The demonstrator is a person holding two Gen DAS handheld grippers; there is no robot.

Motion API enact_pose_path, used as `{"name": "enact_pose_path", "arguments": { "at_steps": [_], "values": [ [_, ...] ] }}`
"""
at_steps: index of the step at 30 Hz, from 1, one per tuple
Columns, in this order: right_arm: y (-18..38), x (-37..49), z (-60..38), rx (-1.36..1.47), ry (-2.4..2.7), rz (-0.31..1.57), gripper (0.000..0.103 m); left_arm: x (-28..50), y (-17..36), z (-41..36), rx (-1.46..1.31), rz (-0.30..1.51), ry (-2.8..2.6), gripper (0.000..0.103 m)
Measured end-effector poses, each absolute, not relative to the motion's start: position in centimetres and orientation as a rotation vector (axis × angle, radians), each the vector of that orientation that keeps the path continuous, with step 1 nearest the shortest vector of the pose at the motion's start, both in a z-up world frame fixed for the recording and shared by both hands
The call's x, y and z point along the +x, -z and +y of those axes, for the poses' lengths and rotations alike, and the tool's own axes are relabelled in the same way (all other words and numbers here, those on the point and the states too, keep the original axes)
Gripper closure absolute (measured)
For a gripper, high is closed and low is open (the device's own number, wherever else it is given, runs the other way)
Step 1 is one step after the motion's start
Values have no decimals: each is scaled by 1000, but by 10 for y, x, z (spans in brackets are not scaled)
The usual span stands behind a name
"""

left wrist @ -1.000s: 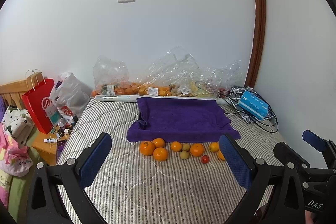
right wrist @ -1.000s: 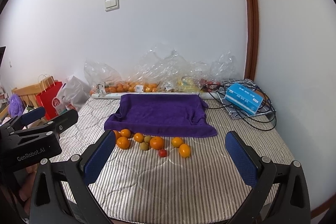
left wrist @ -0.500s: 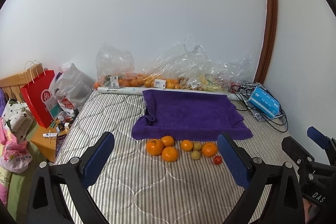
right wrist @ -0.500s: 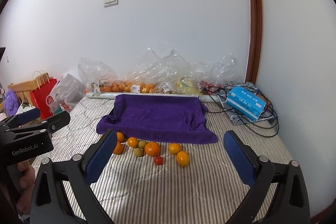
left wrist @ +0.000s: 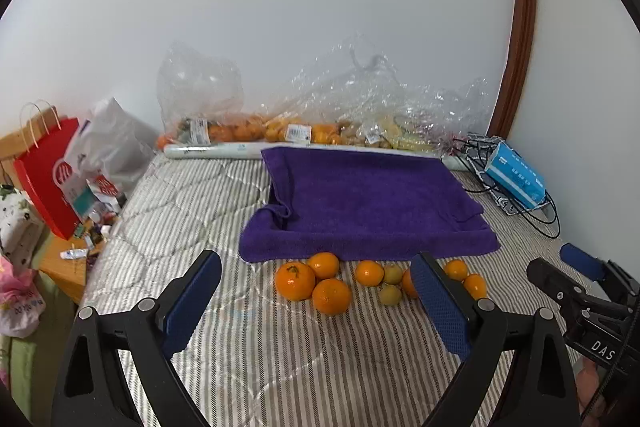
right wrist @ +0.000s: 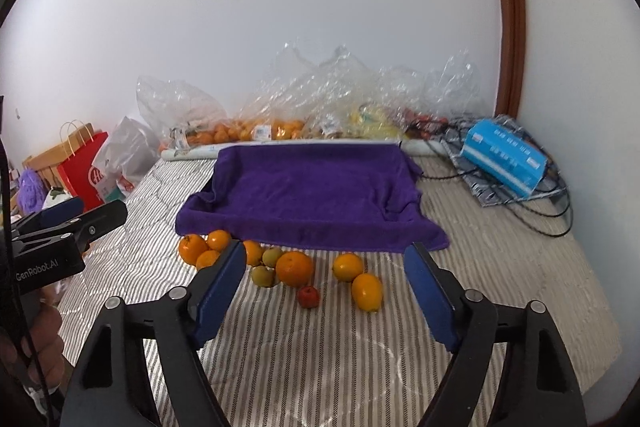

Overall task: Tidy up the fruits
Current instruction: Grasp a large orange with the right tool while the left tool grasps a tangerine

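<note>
The fruits (right wrist: 294,268) lie loose on the striped bed (right wrist: 320,355), just in front of the purple towel (right wrist: 316,191). The left gripper (left wrist: 316,301) and right gripper (right wrist: 325,289) hover with fingers wide, just closing, nothing between them.

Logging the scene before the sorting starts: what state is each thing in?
Left gripper: open, empty, jaws just narrowing.
Right gripper: open, empty, jaws just narrowing.
Purple towel-lined tray: empty.
Loose oranges and small fruits: on the striped mattress, before the tray.
Clear plastic bags: holding fruit, by the wall.
</note>
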State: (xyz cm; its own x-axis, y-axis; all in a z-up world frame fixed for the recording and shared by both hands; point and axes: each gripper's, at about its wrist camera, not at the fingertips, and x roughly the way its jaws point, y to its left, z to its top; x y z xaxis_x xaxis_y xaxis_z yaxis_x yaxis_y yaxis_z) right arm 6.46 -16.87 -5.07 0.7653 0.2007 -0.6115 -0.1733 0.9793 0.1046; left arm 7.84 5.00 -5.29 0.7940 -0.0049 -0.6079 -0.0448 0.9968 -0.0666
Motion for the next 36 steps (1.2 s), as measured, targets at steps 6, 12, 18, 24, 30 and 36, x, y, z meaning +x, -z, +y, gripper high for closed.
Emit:
{"name": "enact_pose_path", "arguments": {
  "at_steps": [6, 12, 18, 24, 30, 36],
  "values": [
    [75, 84, -173, 48, -188, 715, 27, 100, 73, 54, -72, 693, -23, 7],
    [94, 98, -180, 67, -215, 741, 27, 119, 94, 56, -74, 740, -28, 7],
    [108, 110, -187, 100, -201, 761, 27, 131, 105, 58, -57, 751, -27, 7],
    [123, 121, -194, 126, -183, 796, 27, 143, 115, 62, -65, 773, -31, 7],
    [136, 128, -196, 112, -175, 817, 29, 154, 133, 72, -97, 813, -38, 7],
    [147, 138, -192, 102, -177, 841, 36, 162, 143, 79, -110, 829, -39, 7]
  ]
}}
